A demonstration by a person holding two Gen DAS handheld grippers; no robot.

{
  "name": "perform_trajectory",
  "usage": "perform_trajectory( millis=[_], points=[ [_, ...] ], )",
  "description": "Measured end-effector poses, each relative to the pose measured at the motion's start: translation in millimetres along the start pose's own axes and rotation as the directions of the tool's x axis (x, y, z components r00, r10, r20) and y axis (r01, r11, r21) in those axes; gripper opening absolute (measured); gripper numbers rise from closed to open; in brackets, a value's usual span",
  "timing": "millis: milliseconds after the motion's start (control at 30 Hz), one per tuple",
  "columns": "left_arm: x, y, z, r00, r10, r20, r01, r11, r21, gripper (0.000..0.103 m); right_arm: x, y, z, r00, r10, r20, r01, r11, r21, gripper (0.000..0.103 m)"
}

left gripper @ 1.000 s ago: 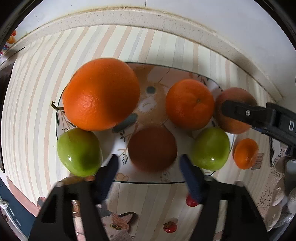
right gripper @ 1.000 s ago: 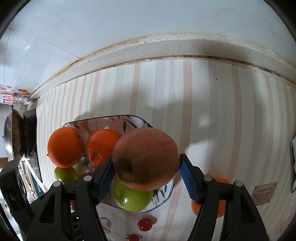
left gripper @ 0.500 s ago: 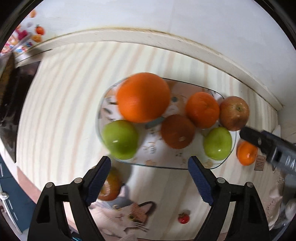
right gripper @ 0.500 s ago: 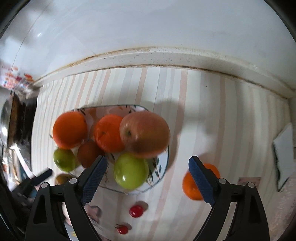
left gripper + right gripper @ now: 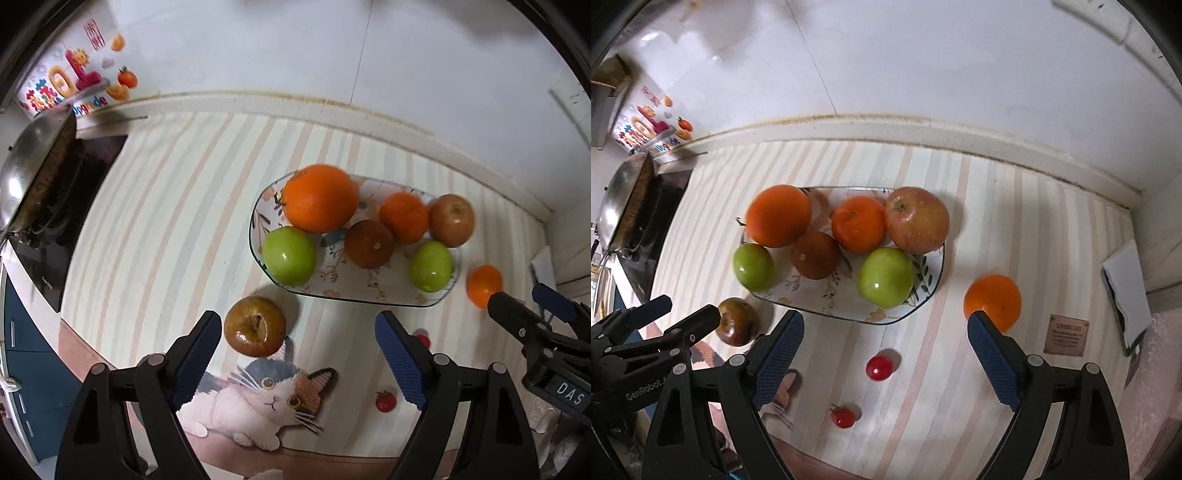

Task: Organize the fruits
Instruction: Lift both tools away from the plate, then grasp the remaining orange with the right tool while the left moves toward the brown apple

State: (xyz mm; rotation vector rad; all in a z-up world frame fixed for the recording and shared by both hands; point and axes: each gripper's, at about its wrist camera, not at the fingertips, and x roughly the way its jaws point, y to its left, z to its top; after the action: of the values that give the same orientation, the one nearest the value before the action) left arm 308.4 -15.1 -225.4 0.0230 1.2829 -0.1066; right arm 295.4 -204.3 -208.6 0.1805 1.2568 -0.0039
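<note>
A floral plate [image 5: 334, 291] [image 5: 820, 306] holds a big orange [image 5: 319, 198], a small orange [image 5: 404, 218], a red apple [image 5: 451, 220] [image 5: 918, 219], a brown fruit [image 5: 369, 243] and two green apples [image 5: 289, 255] [image 5: 431, 266]. A dark red apple [image 5: 255, 325] [image 5: 737, 322] lies on the mat by the plate's near left. A small orange [image 5: 993, 302] [image 5: 484, 286] lies right of the plate. My left gripper [image 5: 295, 362] is open and empty above the mat. My right gripper [image 5: 882, 358] is open and empty.
Two cherry tomatoes [image 5: 879, 368] [image 5: 843, 416] lie on the striped mat near the front. A cat picture [image 5: 266, 398] marks the mat's near edge. A stove with a wok [image 5: 33, 166] stands at the left. A white wall runs behind.
My right gripper has let go of the red apple onto the plate's right end and backed away. My left gripper has pulled back from the plate and to the left, bringing the dark apple into view.
</note>
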Motion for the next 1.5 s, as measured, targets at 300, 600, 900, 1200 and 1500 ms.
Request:
perform_trajectory(
  millis=[300, 600, 900, 1200, 1500],
  points=[
    [-60.9, -6.6, -22.7, 0.995, -0.011, 0.102, 0.006, 0.999, 0.046, 0.085, -72.1, 7.9, -26.1, 0.993, 0.005, 0.117, -0.005, 1.0, -0.005, 0.092],
    [-104.8, -7.2, -47.3, 0.985, -0.042, 0.166, 0.03, 0.997, 0.07, 0.085, -130.0, 18.9, -54.7, 0.98, 0.025, 0.196, -0.022, 1.0, -0.014, 0.092],
    [-125.4, -5.1, -57.8, 0.979, -0.06, 0.194, 0.049, 0.997, 0.06, 0.085, -157.3, 28.4, -69.8, 0.972, 0.051, 0.23, -0.049, 0.999, -0.015, 0.092],
    [-105.1, 14.2, -46.9, 0.983, 0.0, 0.184, -0.001, 1.0, 0.005, 0.088, -126.9, -2.4, -57.3, 0.981, 0.052, 0.185, -0.069, 0.994, 0.087, 0.092],
    [-21.8, 37.8, -32.3, 0.999, 0.022, 0.023, -0.019, 0.991, -0.135, 0.088, -12.6, -103.0, -28.6, 0.999, 0.021, 0.041, -0.034, 0.931, 0.363, 0.092]
  ],
)
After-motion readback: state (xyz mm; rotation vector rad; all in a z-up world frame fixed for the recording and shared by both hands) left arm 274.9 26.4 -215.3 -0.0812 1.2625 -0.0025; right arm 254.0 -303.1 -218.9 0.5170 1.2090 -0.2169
